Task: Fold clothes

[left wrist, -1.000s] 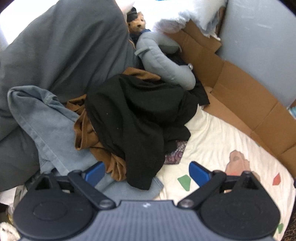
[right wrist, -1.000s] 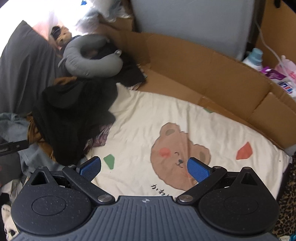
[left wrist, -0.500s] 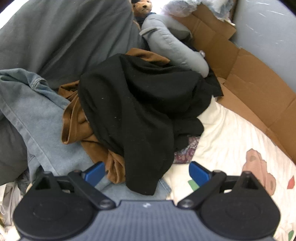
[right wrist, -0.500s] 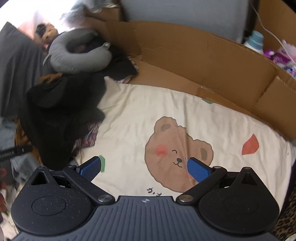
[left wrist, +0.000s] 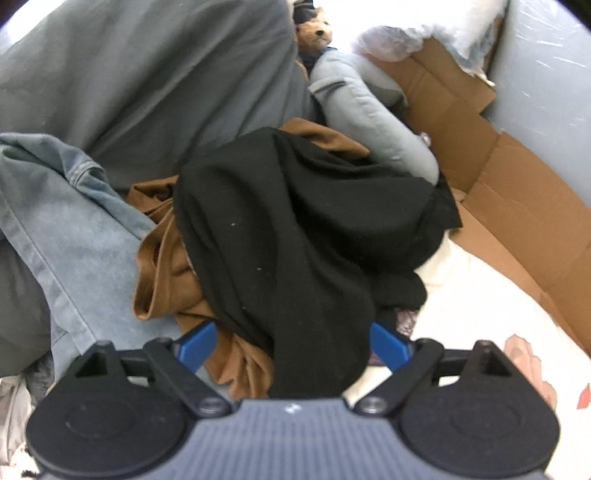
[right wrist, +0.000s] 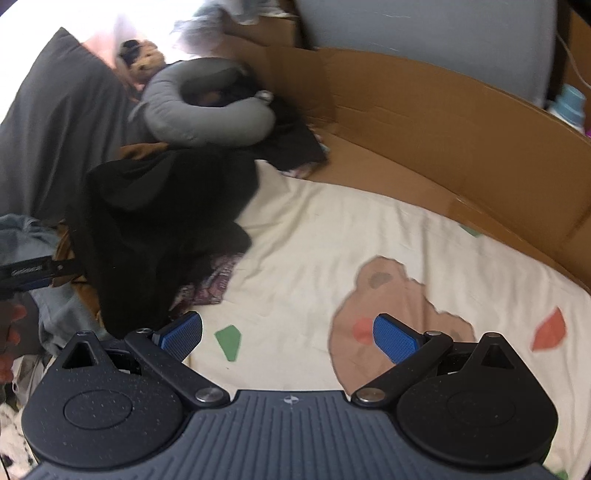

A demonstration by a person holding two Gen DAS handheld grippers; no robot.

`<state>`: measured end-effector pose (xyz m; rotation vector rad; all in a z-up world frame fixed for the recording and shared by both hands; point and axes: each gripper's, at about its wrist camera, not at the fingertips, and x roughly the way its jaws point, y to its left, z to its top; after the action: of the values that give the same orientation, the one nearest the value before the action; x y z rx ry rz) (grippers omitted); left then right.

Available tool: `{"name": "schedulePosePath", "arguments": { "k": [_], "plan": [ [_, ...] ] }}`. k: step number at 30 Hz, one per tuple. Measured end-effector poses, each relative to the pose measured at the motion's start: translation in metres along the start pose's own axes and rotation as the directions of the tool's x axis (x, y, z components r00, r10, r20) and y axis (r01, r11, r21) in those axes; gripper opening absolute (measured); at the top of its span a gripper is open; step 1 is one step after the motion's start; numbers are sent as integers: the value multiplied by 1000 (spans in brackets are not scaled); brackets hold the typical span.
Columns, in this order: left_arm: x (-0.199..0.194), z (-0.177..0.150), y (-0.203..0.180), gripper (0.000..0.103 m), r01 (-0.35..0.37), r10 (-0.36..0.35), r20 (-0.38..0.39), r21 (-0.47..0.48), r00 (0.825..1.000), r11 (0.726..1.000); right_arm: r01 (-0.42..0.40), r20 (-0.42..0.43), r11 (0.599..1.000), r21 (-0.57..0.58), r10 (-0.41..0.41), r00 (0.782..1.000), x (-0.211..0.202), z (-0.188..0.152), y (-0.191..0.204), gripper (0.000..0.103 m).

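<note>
A heap of clothes lies at the left of a cream bear-print sheet (right wrist: 332,236): a black garment (left wrist: 295,229) on top, a brown garment (left wrist: 166,280) under it, light blue jeans (left wrist: 55,221) to the left. My left gripper (left wrist: 293,347) is open, and the black garment's lower end hangs between its blue pads, with brown cloth beside the left pad. My right gripper (right wrist: 288,336) is open and empty above the sheet, right of the heap (right wrist: 155,221). The left gripper (right wrist: 29,275) shows at the left edge of the right wrist view.
A grey neck pillow (left wrist: 369,110) and a small teddy bear (left wrist: 316,29) lie behind the heap. A dark grey pillow (left wrist: 147,74) is at the left. Flattened cardboard (right wrist: 443,122) lines the far and right sides. Bottles (right wrist: 570,107) stand behind it.
My left gripper has moved forward into the heap, so the black garment now lies between its pads. My right gripper has shifted left towards the heap.
</note>
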<state>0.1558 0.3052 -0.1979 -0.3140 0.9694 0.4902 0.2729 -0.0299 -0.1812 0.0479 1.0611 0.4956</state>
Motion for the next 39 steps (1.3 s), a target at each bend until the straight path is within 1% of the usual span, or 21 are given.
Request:
{"name": "schedulePosePath", "arguments": {
  "k": [2, 4, 7, 8, 13, 15, 17, 18, 19, 20, 21, 22, 25, 30, 33, 39],
  "plan": [
    [7, 0, 4, 88, 8, -8, -4, -7, 1000, 1000, -25, 16, 999, -24, 25, 1000, 5, -1, 4, 101],
    [16, -3, 7, 87, 13, -13, -6, -2, 1000, 1000, -43, 26, 998, -44, 44, 999, 10, -4, 7, 101],
    [27, -8, 8, 82, 23, -23, -10, 10, 1000, 1000, -56, 15, 997, -49, 57, 998, 20, -9, 7, 101],
    [30, -10, 8, 81, 22, -22, -11, 10, 1000, 1000, -52, 6, 997, -55, 53, 999, 23, -11, 7, 101],
    [46, -18, 9, 79, 38, -38, -7, -3, 999, 999, -106, 17, 993, -59, 107, 994, 33, -29, 2, 101],
    [52, -20, 8, 74, 49, -49, -4, -7, 999, 999, -125, 25, 990, -70, 127, 992, 37, -38, 2, 101],
    [57, -23, 8, 61, 59, -59, -1, -11, 998, 998, -129, 18, 989, -73, 130, 991, 44, -47, 1, 101],
    [60, -24, 8, 57, 63, -63, -3, -15, 998, 998, -124, 8, 990, -72, 125, 992, 49, -49, 1, 101],
    [64, -26, 8, 45, 65, -65, -8, -23, 998, 998, -114, -6, 991, -75, 114, 993, 54, -52, 1, 101],
    [66, -27, 8, 21, 69, -69, -8, -26, 998, 997, -111, -16, 991, -76, 110, 994, 58, -53, 1, 100],
    [66, -29, 7, 8, 76, -76, -1, -24, 997, 997, -113, -21, 991, -76, 111, 994, 61, -55, 2, 100],
    [65, -31, 6, 5, 82, -82, 5, -21, 997, 996, -116, -25, 990, -77, 114, 993, 63, -57, 3, 100],
    [62, -36, 0, 4, 109, -109, 17, -12, 994, 994, -103, -39, 991, -80, 100, 994, 67, -60, 5, 100],
    [49, -45, -11, 4, 152, -152, 23, -8, 988, 988, -105, -31, 992, -70, 103, 994, 67, -59, 3, 100],
    [42, -50, -15, 4, 171, -171, 25, -13, 985, 985, -116, -31, 991, -64, 114, 993, 69, -60, 1, 100],
    [29, -61, -25, 3, 240, -239, 28, -16, 971, 971, -147, -35, 988, -37, 146, 989, 71, -62, 3, 100]
  ]
}}
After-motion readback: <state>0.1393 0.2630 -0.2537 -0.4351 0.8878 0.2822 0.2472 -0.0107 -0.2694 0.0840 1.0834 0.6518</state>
